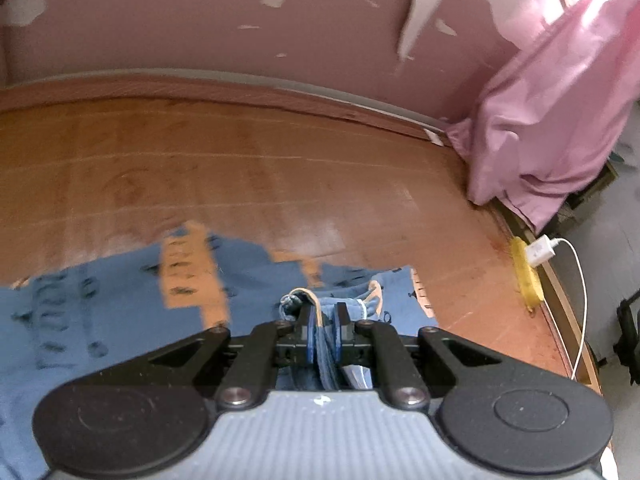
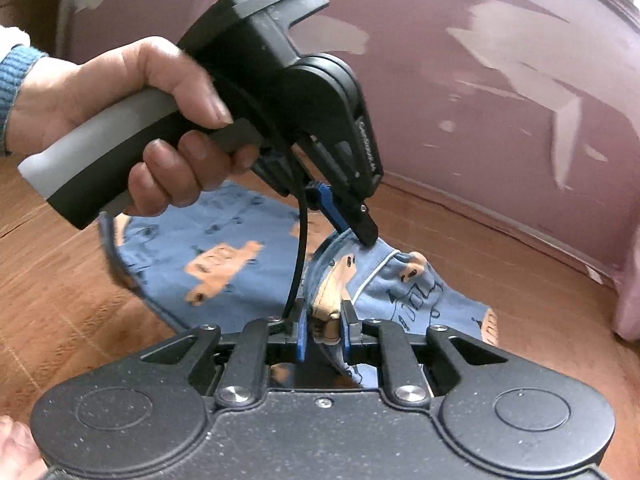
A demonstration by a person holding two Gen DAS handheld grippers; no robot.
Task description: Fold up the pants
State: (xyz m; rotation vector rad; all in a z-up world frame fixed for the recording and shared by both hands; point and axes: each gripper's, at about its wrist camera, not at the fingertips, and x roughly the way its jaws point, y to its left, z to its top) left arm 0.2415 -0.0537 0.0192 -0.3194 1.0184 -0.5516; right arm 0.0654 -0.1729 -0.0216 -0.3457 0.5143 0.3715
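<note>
The left gripper (image 1: 324,314) is clenched on a bunched fold of the pants (image 1: 100,312), its blue-padded fingers (image 1: 306,328) pressed close with blue cloth squeezed between them. An orange-trimmed edge of the fabric loops up just above the fingertips. Beyond that grip the blue pants, printed with orange vehicles, spread to the left over the wooden floor (image 1: 240,160).

The right gripper (image 2: 325,320) likewise grasps the pants (image 2: 224,256): a gathered ridge of blue and orange cloth sits pinched between its two blue pads. In the right wrist view the left gripper (image 2: 358,232) comes in from the upper left, tilted downward, with its tip nipping the cloth just beyond the right gripper's own hold. A hand (image 2: 120,120) wraps around its grey and black handle, a blue knitted cuff (image 2: 16,76) at the wrist, and a black cable (image 2: 298,248) hangs from it toward the right gripper. The garment lies partly lifted between the two grips, the rest draped on the floor.

Farther out, a pink wall (image 1: 200,20) with patches of peeling paint rises behind the floor. A pink cloth (image 1: 552,112) hangs at the right, and near it a white charger (image 1: 540,250) sits plugged into a yellow power strip (image 1: 526,276).
</note>
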